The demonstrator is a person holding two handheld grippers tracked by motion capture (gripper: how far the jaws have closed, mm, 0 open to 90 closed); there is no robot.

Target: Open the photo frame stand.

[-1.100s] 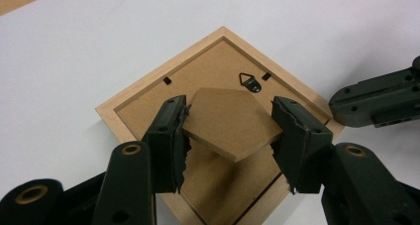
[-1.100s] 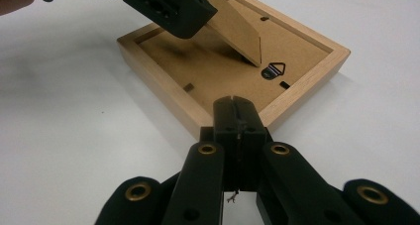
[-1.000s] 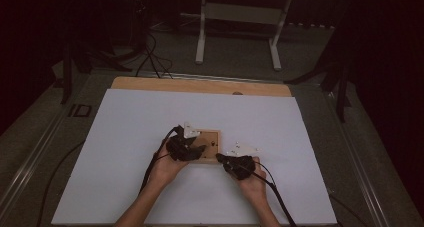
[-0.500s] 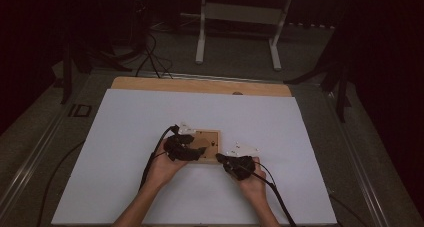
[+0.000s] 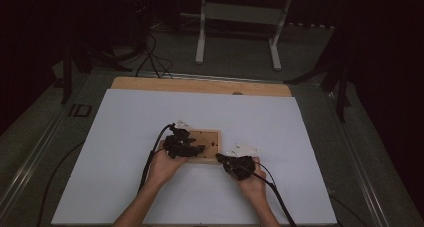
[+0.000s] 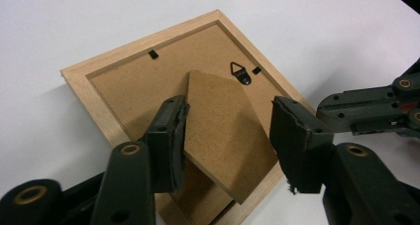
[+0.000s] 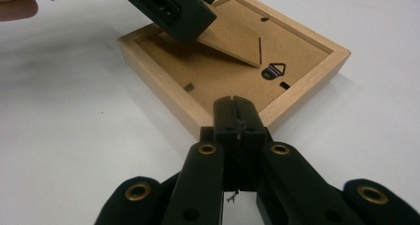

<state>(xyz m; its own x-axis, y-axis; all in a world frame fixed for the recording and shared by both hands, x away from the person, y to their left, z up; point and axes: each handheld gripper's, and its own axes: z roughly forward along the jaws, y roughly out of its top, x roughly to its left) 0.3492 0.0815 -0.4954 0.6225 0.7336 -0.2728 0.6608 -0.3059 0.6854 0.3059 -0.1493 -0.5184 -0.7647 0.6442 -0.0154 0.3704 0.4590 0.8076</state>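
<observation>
Left gripper view: left tongs (image 6: 225, 136) gape astride the frame's stand (image 6: 225, 136); right tongs (image 7: 236, 117) pinched closed.

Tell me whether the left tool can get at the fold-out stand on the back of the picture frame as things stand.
Probably yes. The left tool has its jaws apart on either side of the stand, which is lifted off the frame's backing. Nothing lies between them; the right tool, shut, sits at the frame's edge, out of the way.

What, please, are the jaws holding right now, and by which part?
Nothing is gripped. The left gripper is open astride the frame's stand; the right gripper is shut against its edge.
</observation>
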